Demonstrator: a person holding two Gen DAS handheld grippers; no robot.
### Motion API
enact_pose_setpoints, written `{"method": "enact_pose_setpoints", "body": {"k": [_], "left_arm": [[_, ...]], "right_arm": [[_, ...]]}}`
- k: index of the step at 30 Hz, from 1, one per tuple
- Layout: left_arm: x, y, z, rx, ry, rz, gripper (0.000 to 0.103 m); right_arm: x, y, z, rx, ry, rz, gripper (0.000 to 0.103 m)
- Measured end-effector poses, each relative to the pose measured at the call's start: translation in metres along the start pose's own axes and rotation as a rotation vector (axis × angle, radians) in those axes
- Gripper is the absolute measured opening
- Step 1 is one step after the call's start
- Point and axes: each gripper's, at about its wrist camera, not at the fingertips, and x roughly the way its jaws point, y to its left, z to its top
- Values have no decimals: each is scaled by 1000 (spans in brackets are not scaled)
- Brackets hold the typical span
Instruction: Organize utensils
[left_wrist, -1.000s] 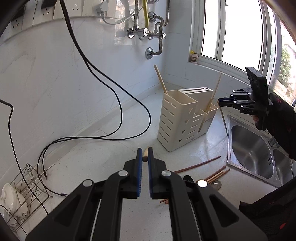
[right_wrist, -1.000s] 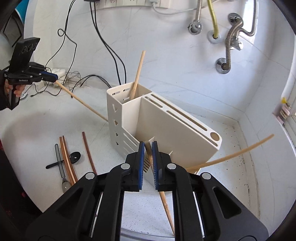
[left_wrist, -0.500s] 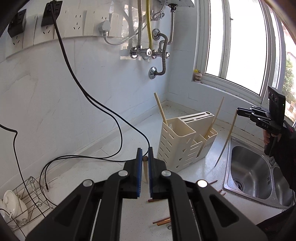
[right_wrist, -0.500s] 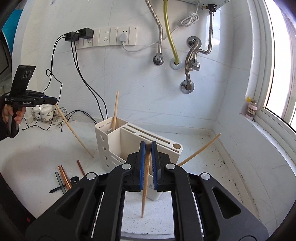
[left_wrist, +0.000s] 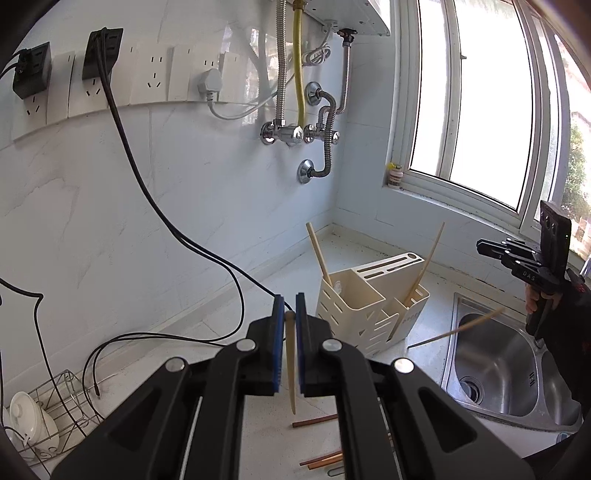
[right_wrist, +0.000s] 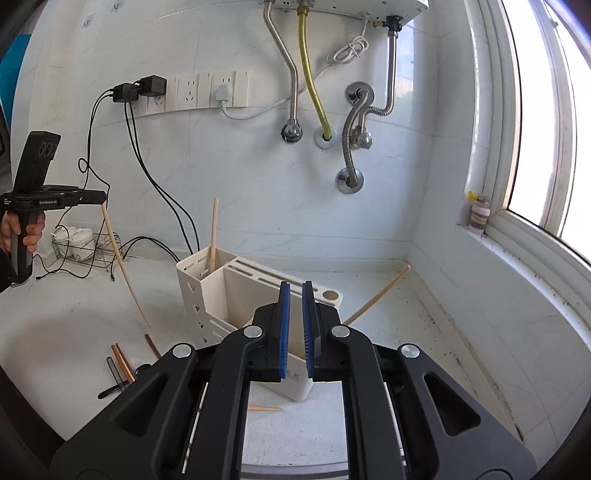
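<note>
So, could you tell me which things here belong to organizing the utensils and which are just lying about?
Job: utensil holder, pale chopstick in the left gripper, brown chopsticks.
Lying about: wire rack, black cables, windowsill jar.

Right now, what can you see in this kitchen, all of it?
holder: one, cream, on the counter near the corner
pale chopsticks: four; two standing in the holder, one in the left tongs, one blurred by the sink
brown chopsticks: at least three, lying on the counter
sink: one, steel, beside the holder
wire rack: one, holding white cups, by the wall
cables: black, from the wall sockets down to the counter
hoses: silver and yellow, on the wall
jar: one, small, on the windowsill
left tongs: black, blue pads, shut on a pale chopstick
right tongs: same colours, shut, nothing between them
hands: two, one on each grip
</note>
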Motion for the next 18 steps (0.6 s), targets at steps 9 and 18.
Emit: {"method": "enact_pose_setpoints", "body": {"k": [9,18], "left_arm": [[-9,0,-4,-19,-8,-15,6],[-25,-2,-4,-17,-43,-25,5]], "right_arm": [[11,10,-38,64,92,20,36],[33,25,-85,190,247,20,36]]}}
